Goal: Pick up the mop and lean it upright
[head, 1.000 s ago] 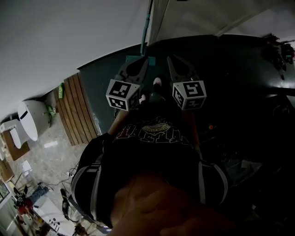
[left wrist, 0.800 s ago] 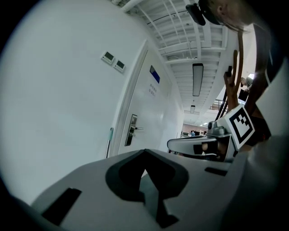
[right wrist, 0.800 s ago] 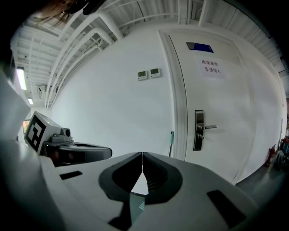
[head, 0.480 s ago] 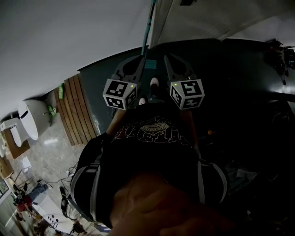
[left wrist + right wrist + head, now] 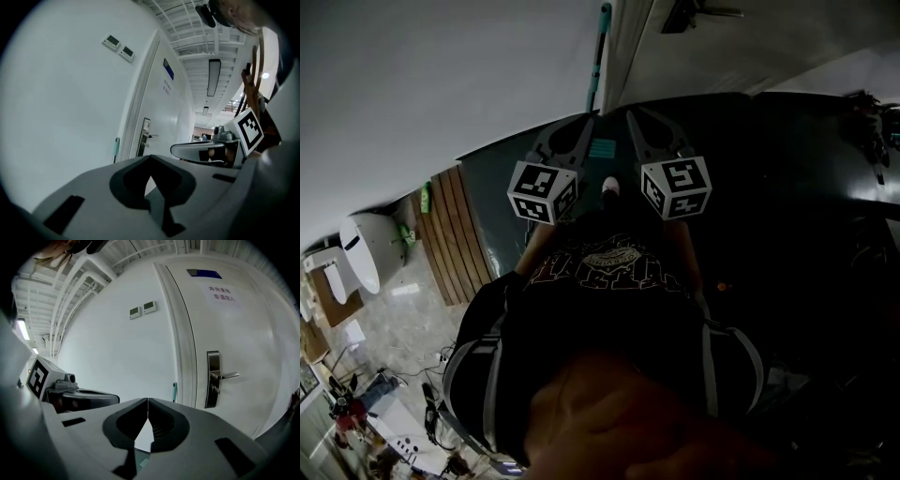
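Mop point(image 5: 597, 66) stands upright against the white wall point(image 5: 441, 84), just beside the door frame point(image 5: 625, 47), its head on the dark floor point(image 5: 769, 169). Left gripper point(image 5: 587, 118) and right gripper point(image 5: 635, 114) hover near it, jaws fully together, holding nothing. Open floor lies to the right.

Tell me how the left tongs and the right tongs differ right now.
From the left tongs, the teal mop handle stands left of the tips; from the right tongs, it stands right of them. The door lever sits well right of the right tongs, but almost straight above the left tongs' tips. Both are shut and empty.
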A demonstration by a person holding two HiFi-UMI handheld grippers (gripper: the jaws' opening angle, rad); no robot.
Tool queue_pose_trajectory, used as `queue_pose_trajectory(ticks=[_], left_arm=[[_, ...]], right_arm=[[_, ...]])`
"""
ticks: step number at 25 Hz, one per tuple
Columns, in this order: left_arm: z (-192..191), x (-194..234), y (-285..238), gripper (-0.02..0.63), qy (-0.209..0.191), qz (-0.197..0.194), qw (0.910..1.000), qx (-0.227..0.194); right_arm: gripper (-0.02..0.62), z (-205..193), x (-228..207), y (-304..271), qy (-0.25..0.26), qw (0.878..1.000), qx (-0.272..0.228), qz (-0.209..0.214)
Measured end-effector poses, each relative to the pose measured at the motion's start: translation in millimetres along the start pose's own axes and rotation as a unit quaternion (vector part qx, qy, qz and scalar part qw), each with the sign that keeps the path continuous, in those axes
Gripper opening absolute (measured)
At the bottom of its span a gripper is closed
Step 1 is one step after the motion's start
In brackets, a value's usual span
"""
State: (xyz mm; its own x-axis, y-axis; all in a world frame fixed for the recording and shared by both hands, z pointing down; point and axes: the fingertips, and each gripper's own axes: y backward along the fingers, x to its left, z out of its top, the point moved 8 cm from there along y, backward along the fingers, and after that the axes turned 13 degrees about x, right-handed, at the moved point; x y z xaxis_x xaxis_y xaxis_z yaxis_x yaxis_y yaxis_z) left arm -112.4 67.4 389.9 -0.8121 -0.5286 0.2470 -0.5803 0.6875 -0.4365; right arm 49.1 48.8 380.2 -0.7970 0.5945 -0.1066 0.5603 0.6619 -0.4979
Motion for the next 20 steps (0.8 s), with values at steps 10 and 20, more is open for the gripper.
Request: queue_pose_trajectory(ticks=[10,20], left_arm=[[24.3,12.7,-54.3,0.048,0.012,0.029,0.9995,0.000],[29.7,22.6,-75.9,0.048,0.022,0.043,0.9988,0.011]], right_arm=[[0.018,20.2,-56.1,-35.2,0.018,0.999,0.000,0.027],[0.018,22.0,-74.0,-53.1,0.011,0.999,0.012,0.041]])
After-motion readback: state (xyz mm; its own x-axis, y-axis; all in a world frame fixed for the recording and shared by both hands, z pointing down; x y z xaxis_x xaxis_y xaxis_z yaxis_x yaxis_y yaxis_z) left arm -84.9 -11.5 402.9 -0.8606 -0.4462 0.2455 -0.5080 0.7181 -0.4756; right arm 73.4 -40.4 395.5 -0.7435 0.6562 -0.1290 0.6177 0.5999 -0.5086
